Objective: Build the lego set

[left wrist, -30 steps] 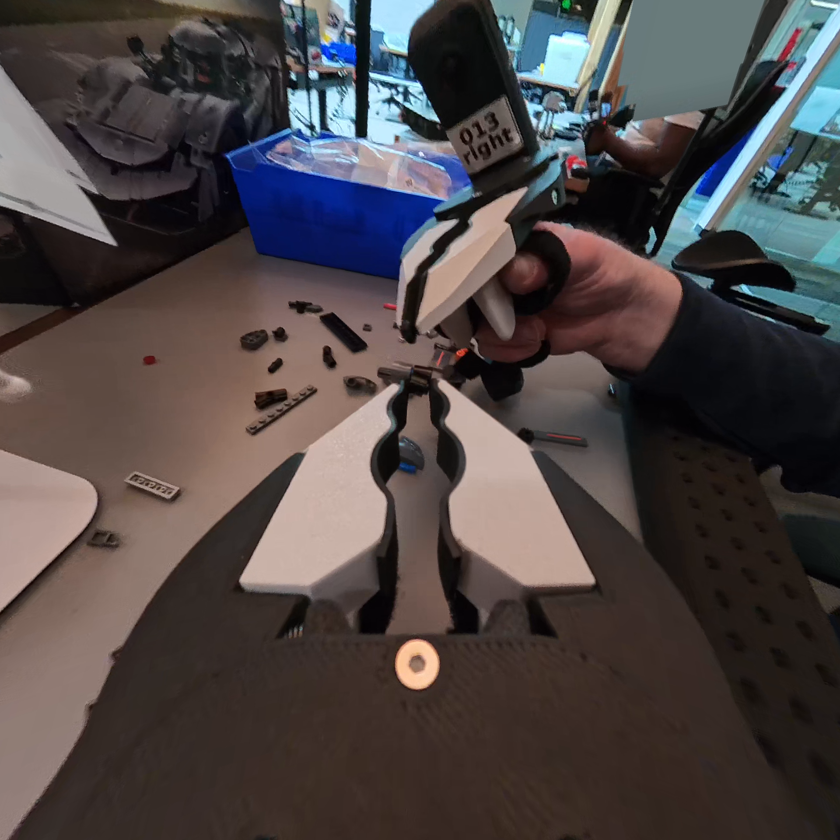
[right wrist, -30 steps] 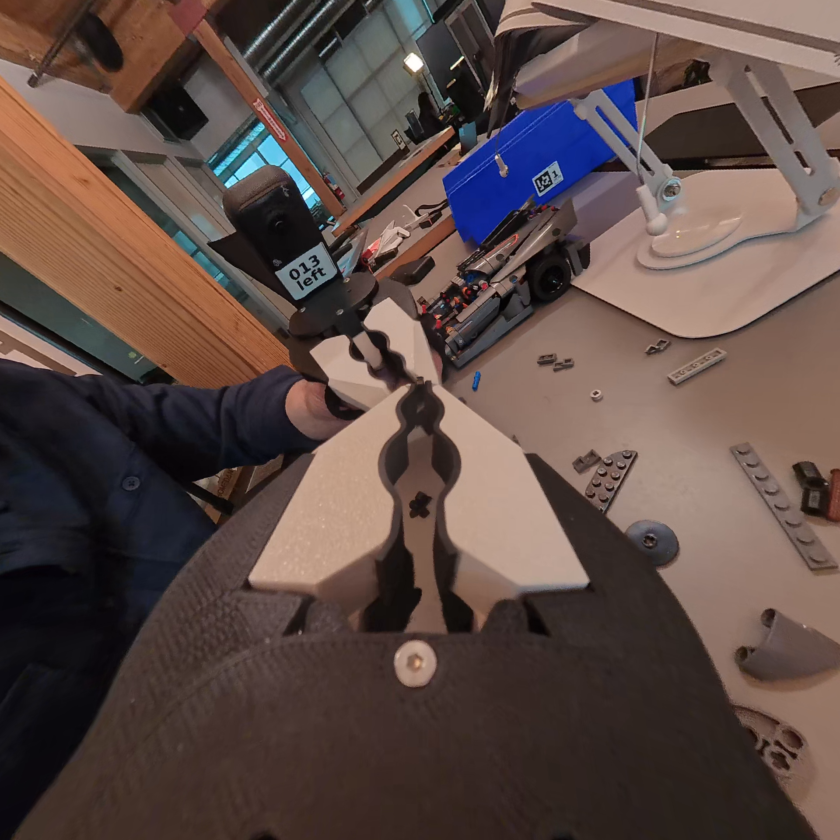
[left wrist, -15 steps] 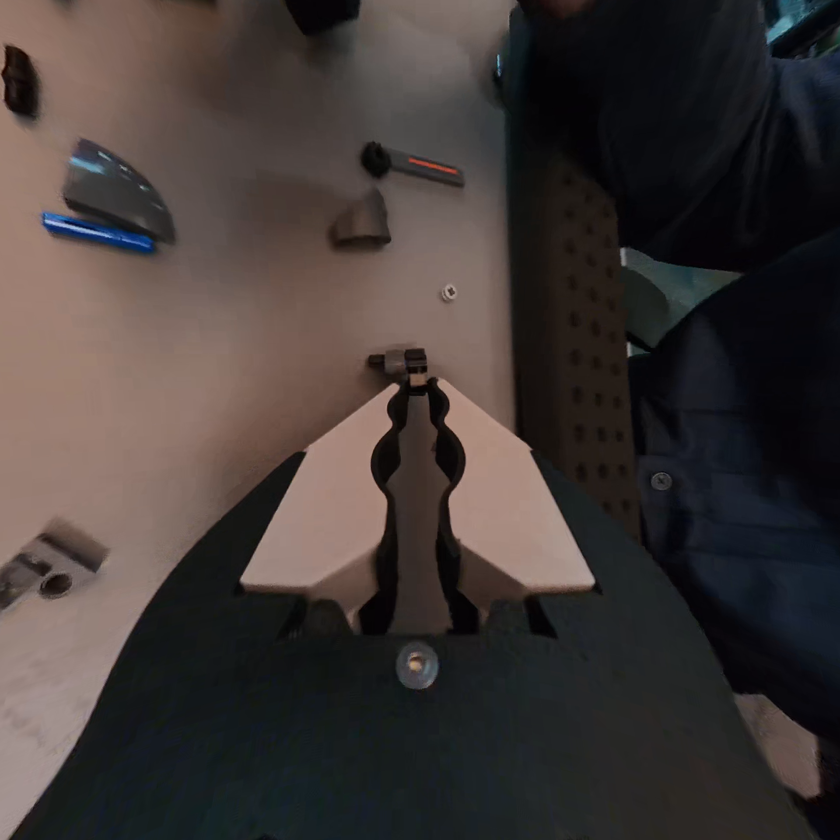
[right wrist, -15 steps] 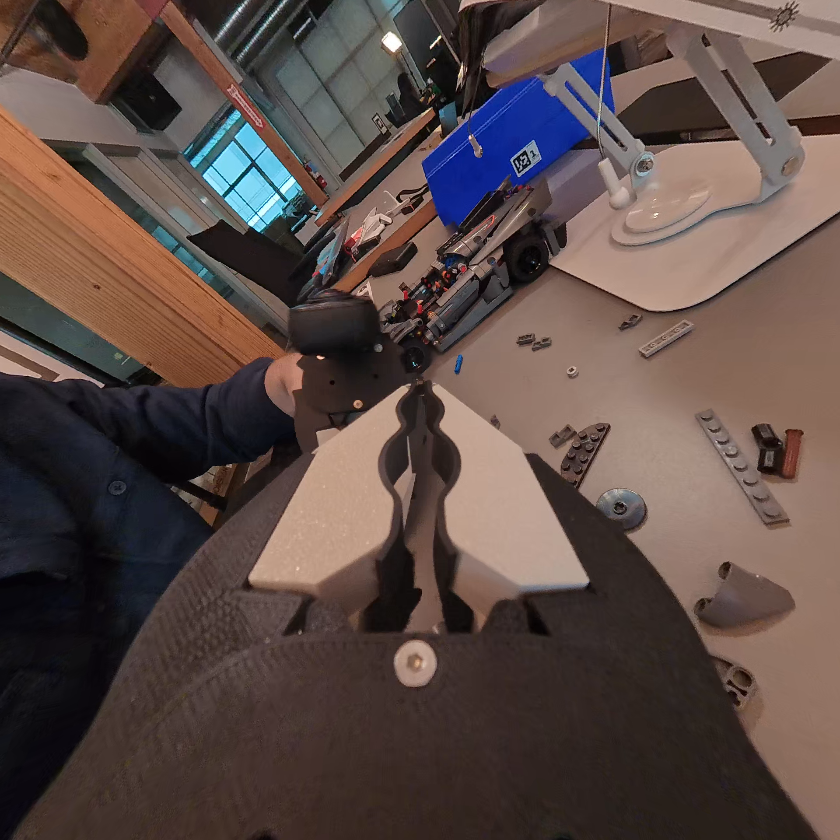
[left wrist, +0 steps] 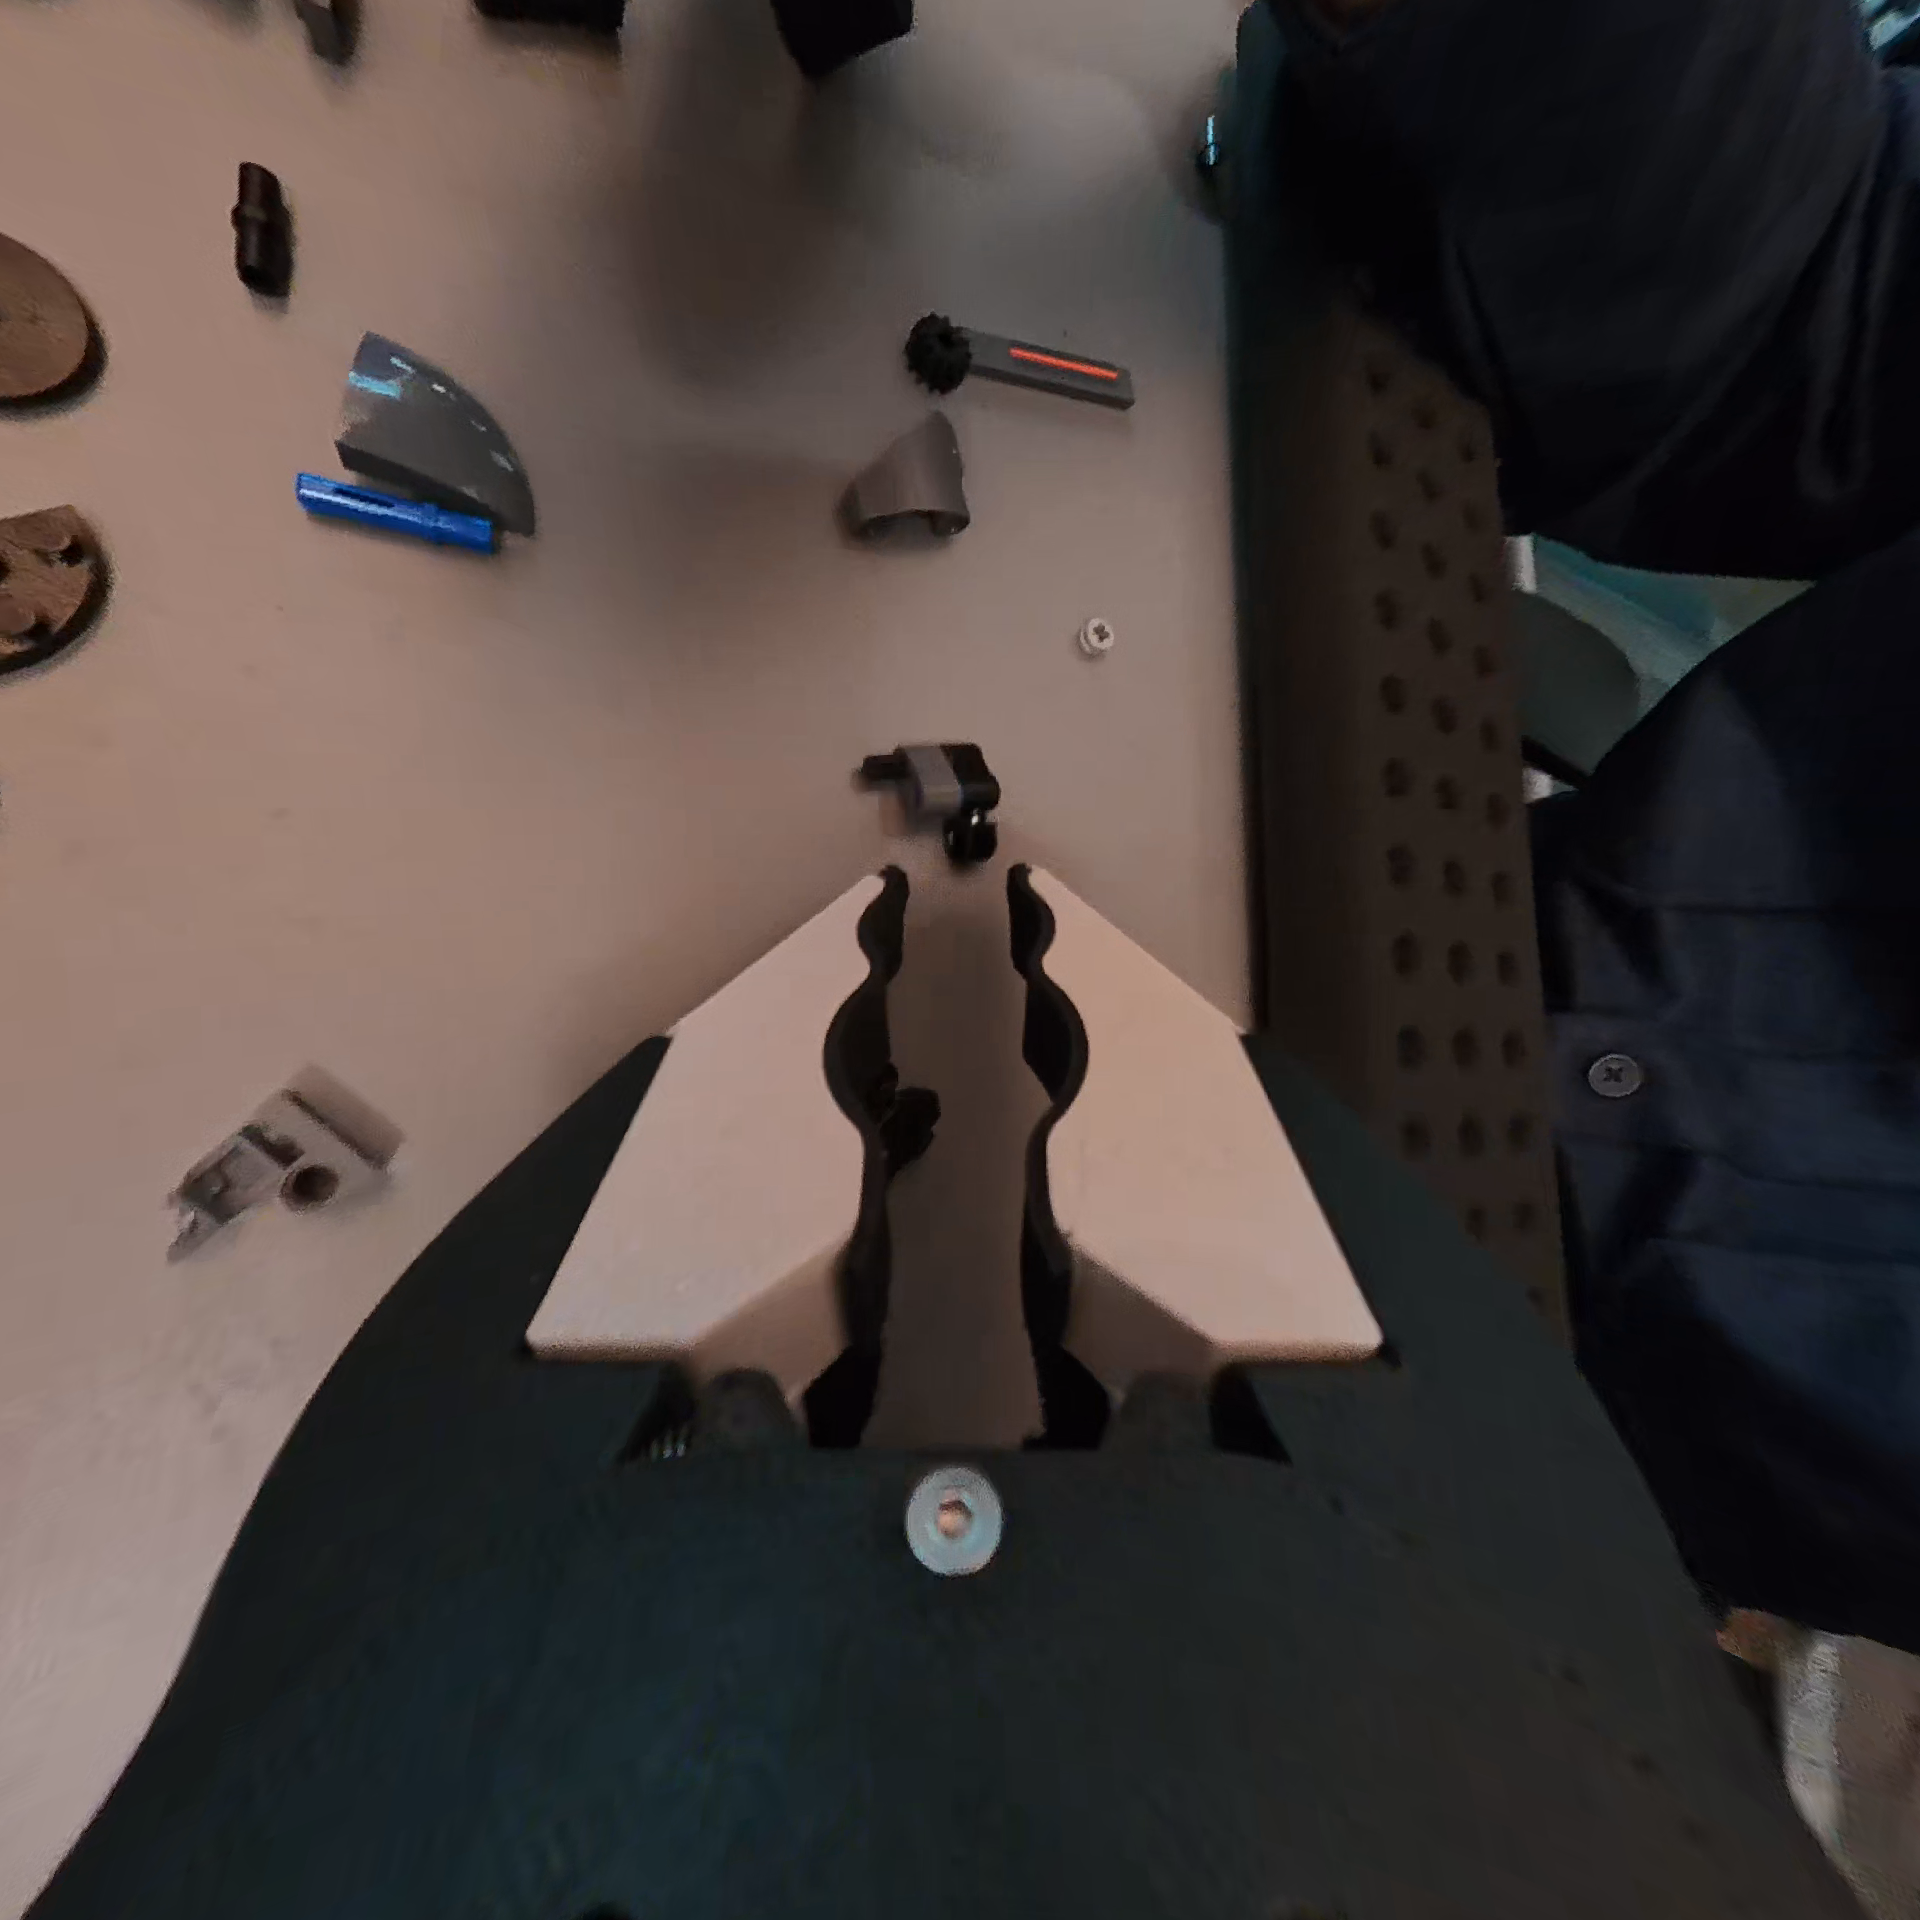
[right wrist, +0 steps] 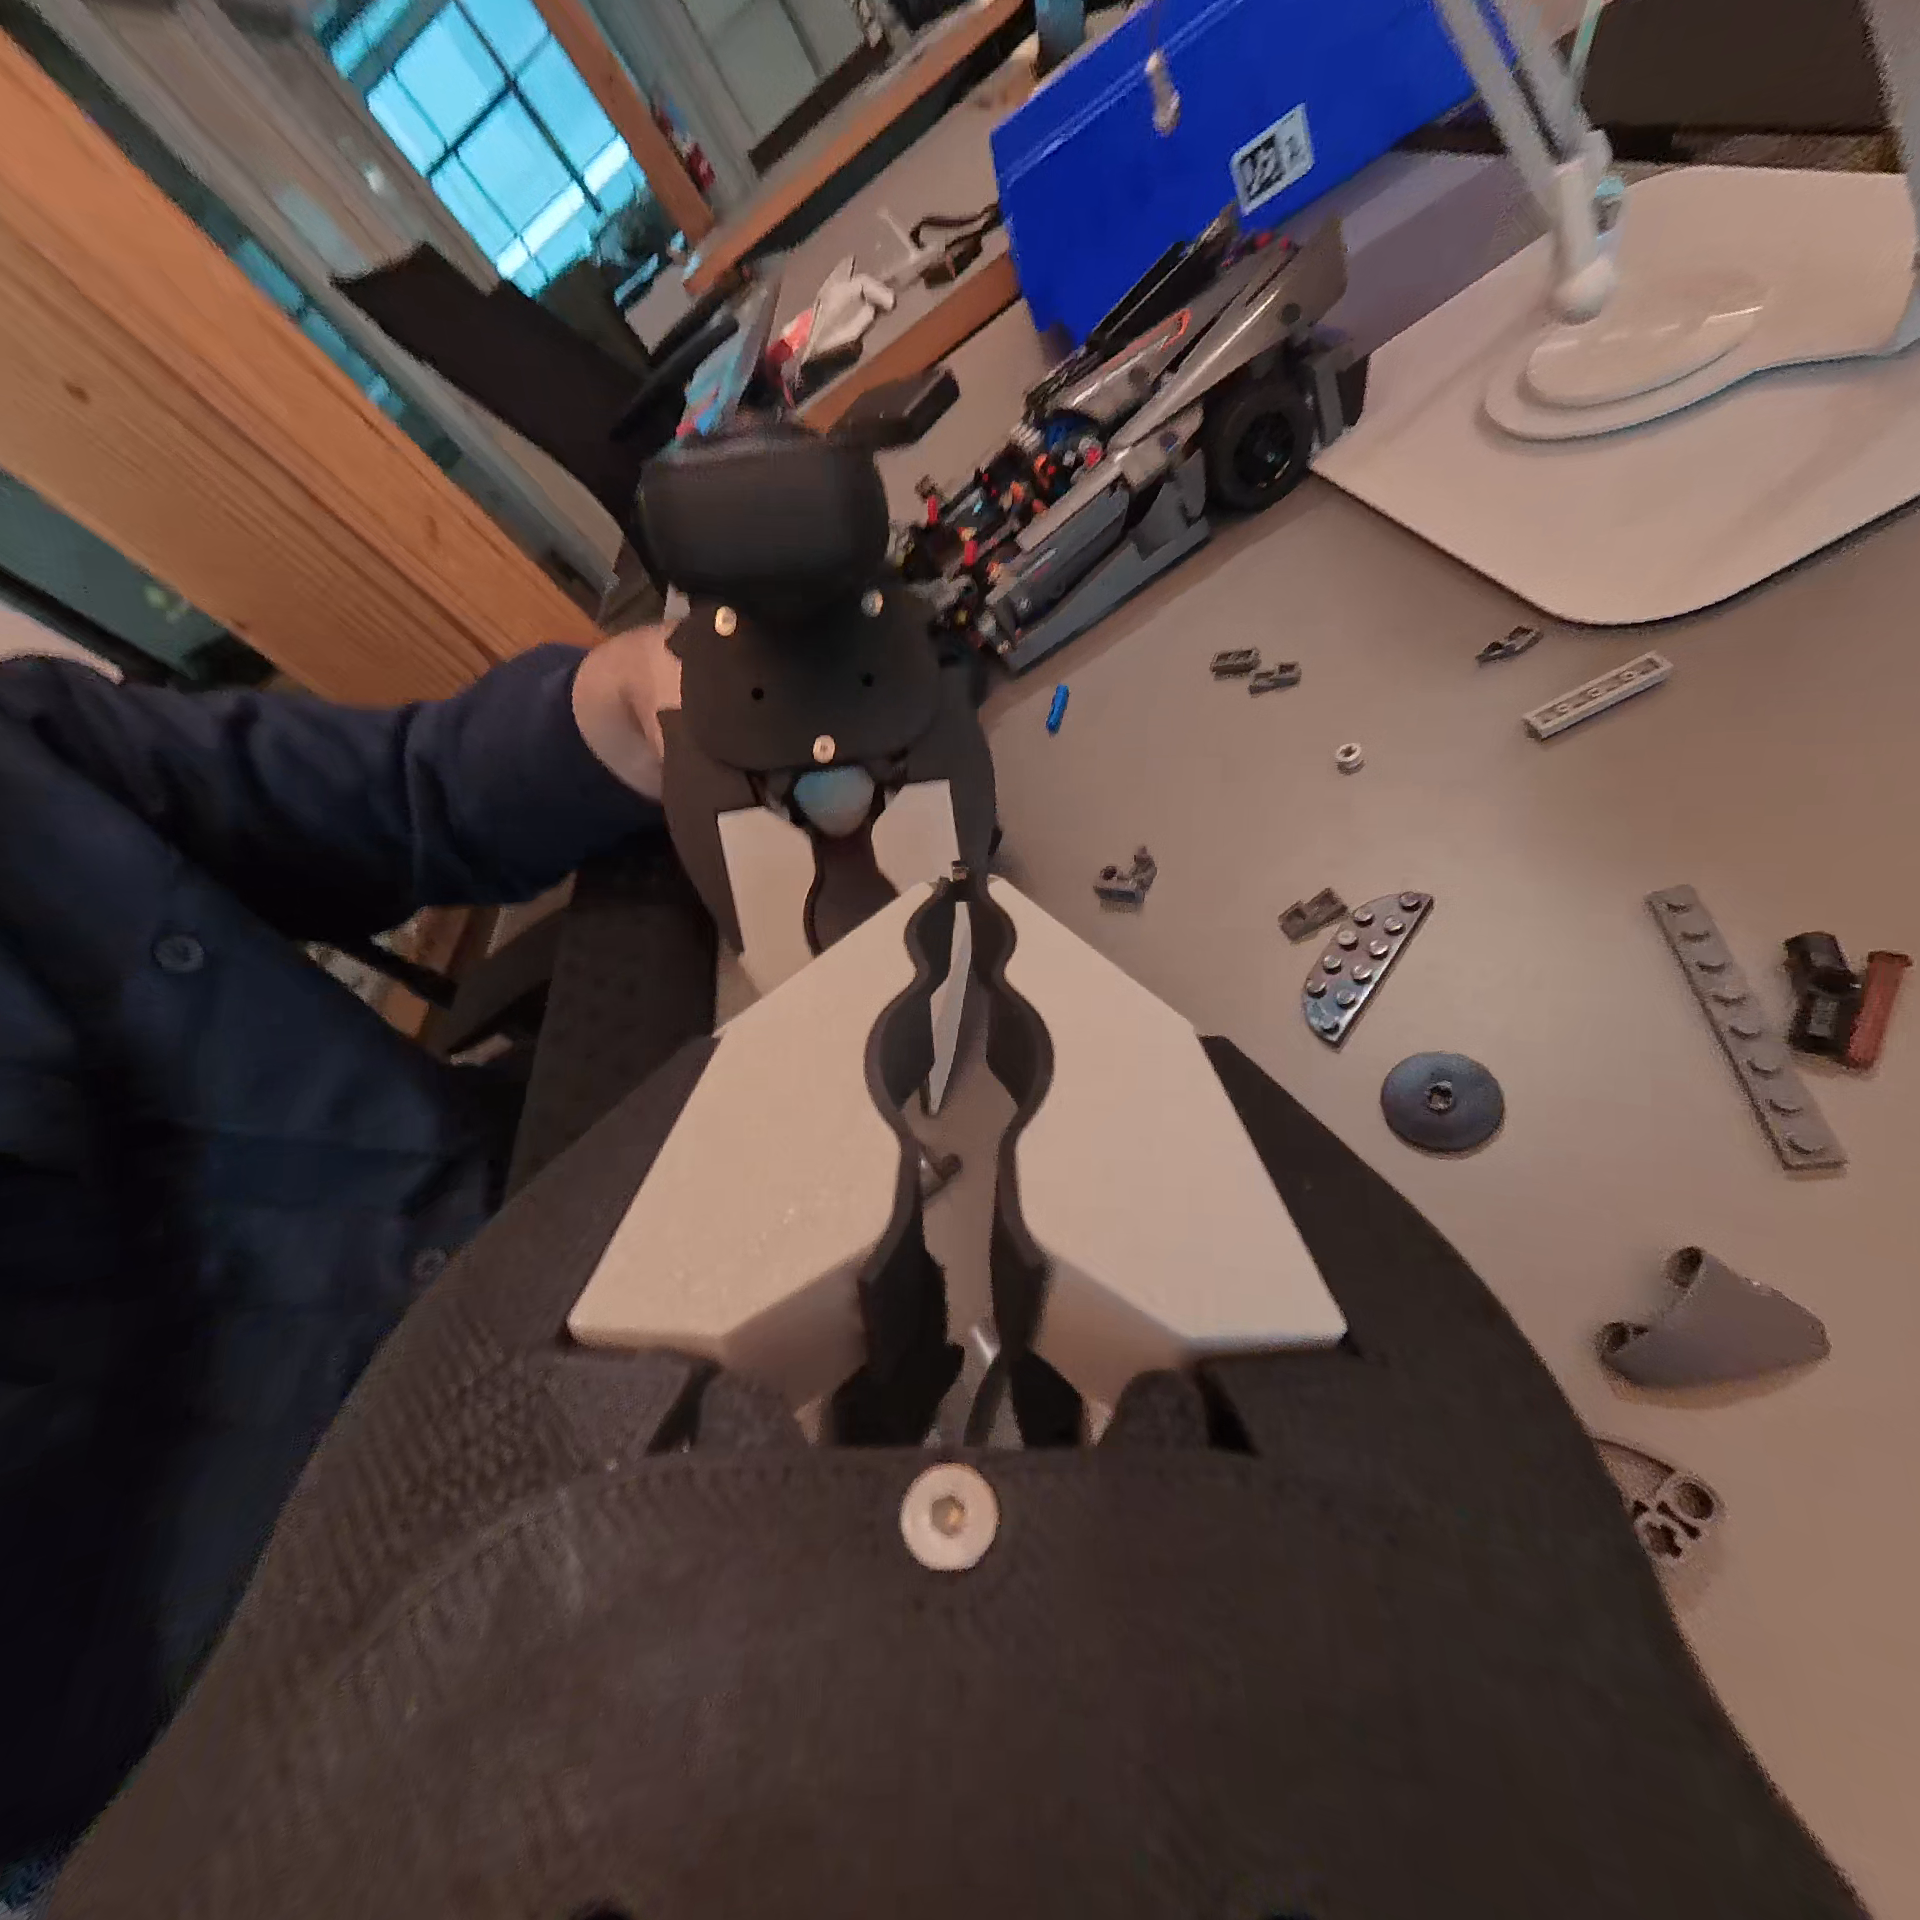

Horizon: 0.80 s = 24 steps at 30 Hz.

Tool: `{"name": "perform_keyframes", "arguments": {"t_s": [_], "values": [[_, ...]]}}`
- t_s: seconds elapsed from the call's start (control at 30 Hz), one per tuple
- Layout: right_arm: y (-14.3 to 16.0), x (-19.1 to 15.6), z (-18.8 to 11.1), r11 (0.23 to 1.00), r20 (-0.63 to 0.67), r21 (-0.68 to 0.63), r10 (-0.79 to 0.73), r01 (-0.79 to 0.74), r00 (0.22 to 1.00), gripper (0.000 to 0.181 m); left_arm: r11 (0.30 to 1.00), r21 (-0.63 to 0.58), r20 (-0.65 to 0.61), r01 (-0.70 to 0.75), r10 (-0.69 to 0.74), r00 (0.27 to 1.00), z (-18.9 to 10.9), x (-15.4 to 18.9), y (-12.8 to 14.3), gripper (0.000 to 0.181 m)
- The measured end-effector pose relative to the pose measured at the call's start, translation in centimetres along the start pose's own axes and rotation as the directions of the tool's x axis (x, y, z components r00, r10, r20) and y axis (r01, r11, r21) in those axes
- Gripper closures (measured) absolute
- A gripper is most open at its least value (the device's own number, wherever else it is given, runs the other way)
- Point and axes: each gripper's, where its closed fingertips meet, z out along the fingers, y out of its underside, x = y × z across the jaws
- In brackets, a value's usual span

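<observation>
The left gripper (left wrist: 954, 875) is pointing down at the table (left wrist: 623, 727) with its jaws standing a little apart and nothing between them. A small grey and black piece (left wrist: 935, 784) is lying on the table just past the fingertips, clear of both. Farther out, a grey curved piece (left wrist: 907, 481), a black stick with a red stripe (left wrist: 1023, 366) and a dark wedge (left wrist: 431, 436) beside a blue pin (left wrist: 393, 511) are lying scattered.

The right gripper (right wrist: 961, 894) is closed down to a thin slit; whether it is pinching something tiny at the tips I cannot tell. Just beyond it, the left gripper (right wrist: 821, 883) is hovering near the table edge. Loose pieces are lying to the right: a round disc (right wrist: 1441, 1099), a long grey plate (right wrist: 1740, 1023) and a half-round plate (right wrist: 1361, 961). The half-built car (right wrist: 1132, 499) is sitting far back, in front of a blue bin (right wrist: 1195, 135).
</observation>
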Motion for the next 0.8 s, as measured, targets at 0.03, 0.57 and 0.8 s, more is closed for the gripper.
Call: {"name": "perform_keyframes", "arguments": {"t_s": [0.03, 0.57, 0.8], "values": [[0.6, -0.3, 0.1, 0.999, -0.003, -0.029, -0.024, 0.024, 1.0, 0.181, 1.0, 0.002, 0.012, -0.015, 0.015, 1.0, -0.2, -0.1, 0.2, 0.164], [10.5, -4.2, 2.6, 0.724, 0.07, -0.457, -0.55, 0.516, 0.833, 0.181, 0.98, -0.033, 0.102, -0.197, 0.2, 0.974, 0.6, 0.6, 0.2, 0.161], [12.2, -3.9, 2.8, 0.641, 0.069, -0.532, -0.619, 0.553, 0.782, 0.181, 0.974, -0.023, 0.106, -0.224, 0.225, 0.968, 1.1, 1.0, -0.1, 0.161]]}}
